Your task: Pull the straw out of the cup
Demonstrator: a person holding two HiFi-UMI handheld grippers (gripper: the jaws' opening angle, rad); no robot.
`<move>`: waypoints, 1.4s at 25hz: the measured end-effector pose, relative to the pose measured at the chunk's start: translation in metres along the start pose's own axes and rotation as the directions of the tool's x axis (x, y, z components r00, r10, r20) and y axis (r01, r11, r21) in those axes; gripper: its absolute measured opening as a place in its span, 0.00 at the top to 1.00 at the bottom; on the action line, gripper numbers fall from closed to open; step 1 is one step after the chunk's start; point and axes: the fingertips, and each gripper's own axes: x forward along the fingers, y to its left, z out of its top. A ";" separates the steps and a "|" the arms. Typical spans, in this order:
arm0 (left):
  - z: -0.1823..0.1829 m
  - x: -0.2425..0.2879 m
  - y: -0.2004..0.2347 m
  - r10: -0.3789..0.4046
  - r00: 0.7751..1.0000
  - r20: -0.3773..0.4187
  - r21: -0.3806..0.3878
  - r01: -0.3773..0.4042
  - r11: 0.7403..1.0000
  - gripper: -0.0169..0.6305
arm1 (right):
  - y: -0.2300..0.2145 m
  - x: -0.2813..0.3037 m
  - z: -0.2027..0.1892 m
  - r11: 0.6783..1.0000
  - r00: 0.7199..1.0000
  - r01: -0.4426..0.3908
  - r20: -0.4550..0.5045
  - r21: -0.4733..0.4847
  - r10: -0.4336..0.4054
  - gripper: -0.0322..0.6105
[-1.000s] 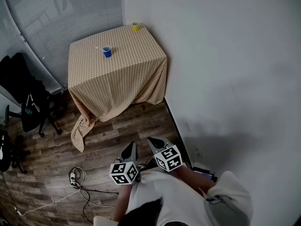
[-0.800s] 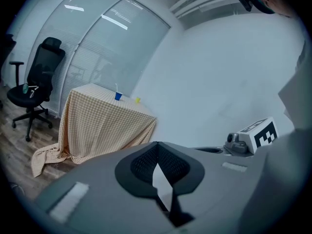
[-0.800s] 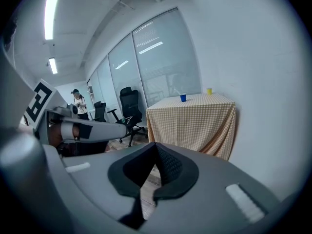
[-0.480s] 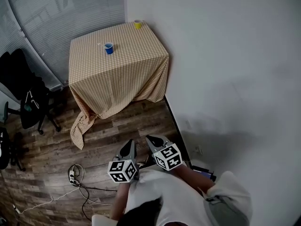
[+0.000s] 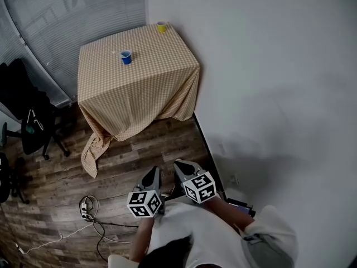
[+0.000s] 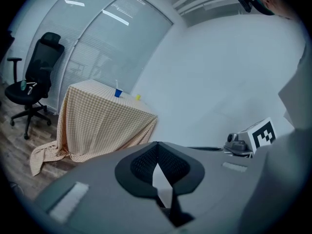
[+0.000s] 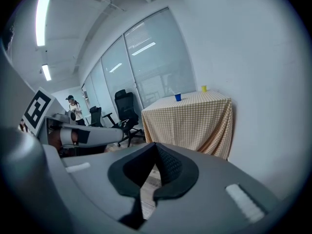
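Observation:
A blue cup [image 5: 126, 57] with a thin pale straw stands on the table with the checked cloth [image 5: 139, 88], far across the room. The left gripper view shows the cup [image 6: 118, 93] small, with the straw [image 6: 116, 85] rising from it. In the right gripper view the cup [image 7: 178, 97] is also small and distant. My left gripper [image 5: 153, 173] and right gripper [image 5: 181, 166] are held side by side close to the person's body, above the wooden floor. Both are shut and hold nothing. The left gripper's [image 6: 157, 145] jaws meet at the tips, as do the right gripper's [image 7: 155, 145].
A yellow cup [image 5: 162, 27] stands at the table's far corner by the white wall [image 5: 268, 82]. Black office chairs [image 5: 30, 121] stand to the left. A power strip and cables [image 5: 89, 211] lie on the floor near the person. Another person [image 7: 73, 108] stands far off.
The head view has shifted a little, so the table sits slightly further left in the picture. Both grippers stay in place, shut.

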 end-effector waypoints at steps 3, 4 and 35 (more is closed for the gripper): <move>0.004 0.007 0.008 0.018 1.000 0.006 -0.006 -0.018 1.000 0.95 | -0.008 0.010 0.003 1.000 1.000 -0.007 -0.009 0.014 0.007 0.94; 0.007 0.009 0.010 0.023 1.000 0.008 -0.014 -0.023 1.000 0.95 | -0.009 0.014 0.005 1.000 1.000 -0.015 -0.014 0.008 0.015 0.94; 0.090 0.166 0.030 0.094 0.995 0.038 -0.059 -0.092 0.994 0.95 | -0.135 0.102 0.109 0.992 0.997 -0.071 -0.022 -0.100 0.069 0.94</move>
